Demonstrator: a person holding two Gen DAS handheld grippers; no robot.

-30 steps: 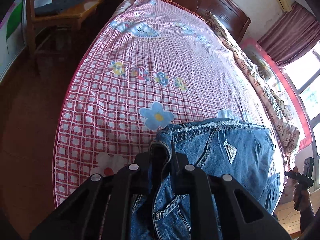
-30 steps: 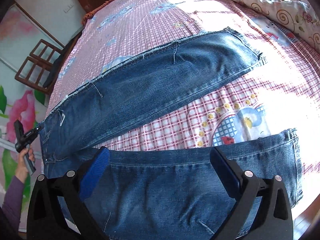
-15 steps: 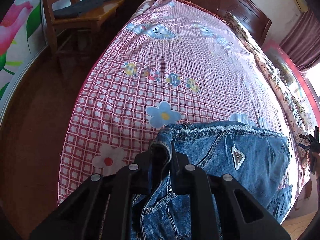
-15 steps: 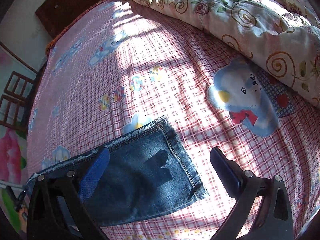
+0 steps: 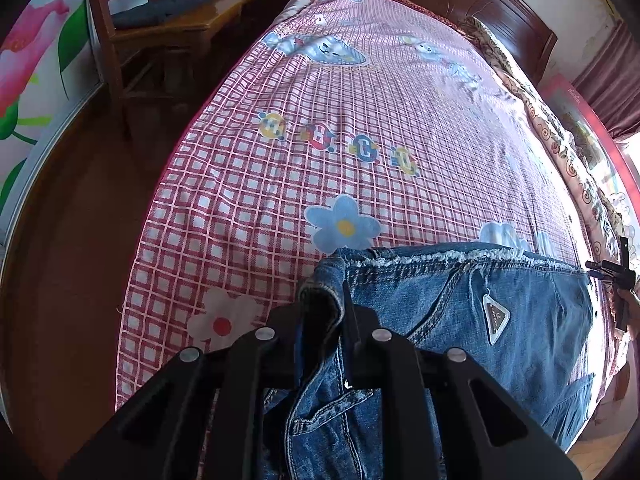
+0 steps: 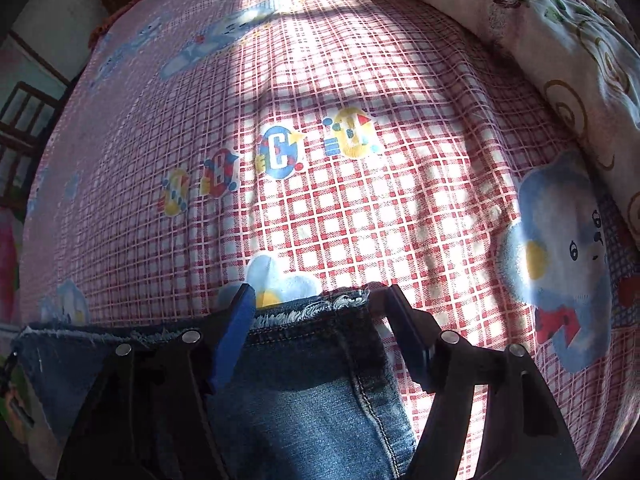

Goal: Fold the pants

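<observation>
Place: a bedroom in a home.
Bed: wide bed under a red-and-white checked sheet [image 5: 248, 184] printed with cartoon flowers, letters and animals.
Headboard: dark carved wooden headboard [image 5: 472, 4] at the far end.
Bedding: cream quilt with brown swirls and roses [image 6: 552, 28] bunched along one side.
Furniture: brown wooden chair [image 5: 120, 20] beside a small wooden side table [image 5: 208, 20].
Walls: painted pink flower mural [image 5: 28, 44]; maroon curtain [image 5: 612, 80] by a bright window.
Floor: dark wood.
</observation>
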